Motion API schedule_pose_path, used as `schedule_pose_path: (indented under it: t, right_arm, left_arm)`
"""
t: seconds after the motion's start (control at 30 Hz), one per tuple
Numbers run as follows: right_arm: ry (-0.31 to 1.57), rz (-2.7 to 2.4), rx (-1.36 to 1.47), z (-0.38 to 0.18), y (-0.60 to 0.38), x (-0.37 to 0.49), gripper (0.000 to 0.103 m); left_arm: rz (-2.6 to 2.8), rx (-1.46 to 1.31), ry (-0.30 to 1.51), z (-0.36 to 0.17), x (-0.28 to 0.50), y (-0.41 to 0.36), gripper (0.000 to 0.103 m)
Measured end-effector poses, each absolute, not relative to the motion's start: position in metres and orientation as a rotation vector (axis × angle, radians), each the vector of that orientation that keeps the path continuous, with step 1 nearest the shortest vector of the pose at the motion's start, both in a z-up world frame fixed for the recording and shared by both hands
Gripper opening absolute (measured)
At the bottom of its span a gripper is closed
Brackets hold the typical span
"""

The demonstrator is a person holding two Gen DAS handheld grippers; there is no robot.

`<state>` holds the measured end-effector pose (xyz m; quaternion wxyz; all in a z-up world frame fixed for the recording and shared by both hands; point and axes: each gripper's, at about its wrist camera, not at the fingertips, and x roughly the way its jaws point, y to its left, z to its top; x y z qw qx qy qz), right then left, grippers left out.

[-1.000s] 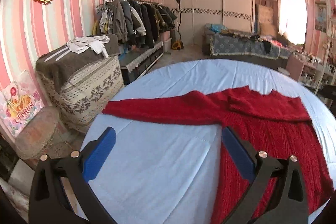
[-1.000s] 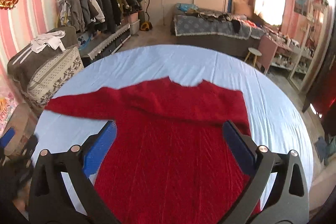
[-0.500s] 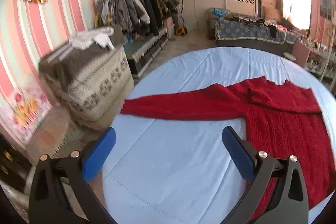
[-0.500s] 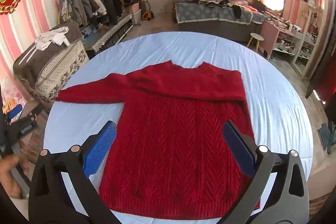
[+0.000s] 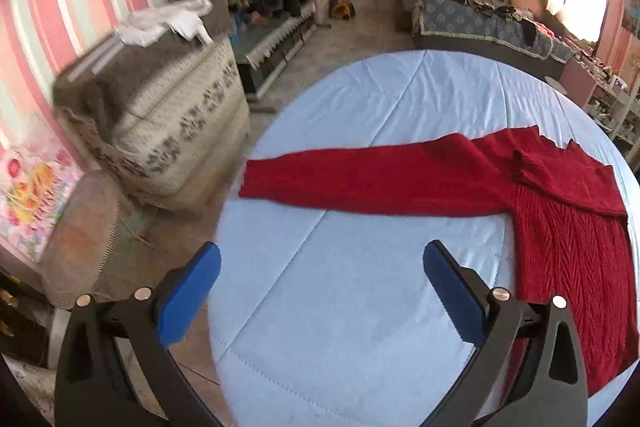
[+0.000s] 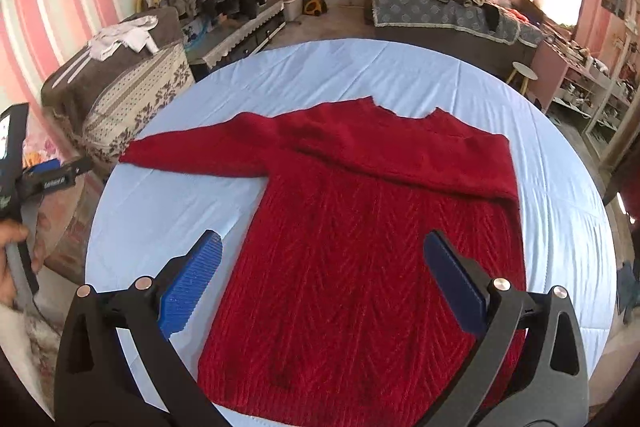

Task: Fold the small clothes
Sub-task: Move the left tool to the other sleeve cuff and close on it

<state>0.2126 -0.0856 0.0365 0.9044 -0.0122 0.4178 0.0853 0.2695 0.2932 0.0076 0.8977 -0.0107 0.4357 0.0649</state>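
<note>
A red knit sweater (image 6: 372, 227) lies flat on the round counter (image 6: 560, 211), which is covered in pale blue cloth, neckline at the far side and hem near. Its left sleeve (image 5: 360, 183) stretches straight out to the left edge; the right sleeve is folded across the chest. The right claw (image 6: 322, 279) hangs spread wide above the sweater's lower body, gripping nothing. The left claw (image 5: 320, 291) is also spread and empty, above bare cloth near the left sleeve.
</note>
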Motion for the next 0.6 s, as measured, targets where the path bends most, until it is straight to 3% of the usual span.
schedule_pose_path:
  t: [0.6]
  right_arm:
    - [0.925, 0.216, -0.009, -0.013, -0.089, 0.274, 0.1]
  left_arm:
    - [0.096, -0.16, 1.083, -0.083, 0.382, 0.391, 0.102]
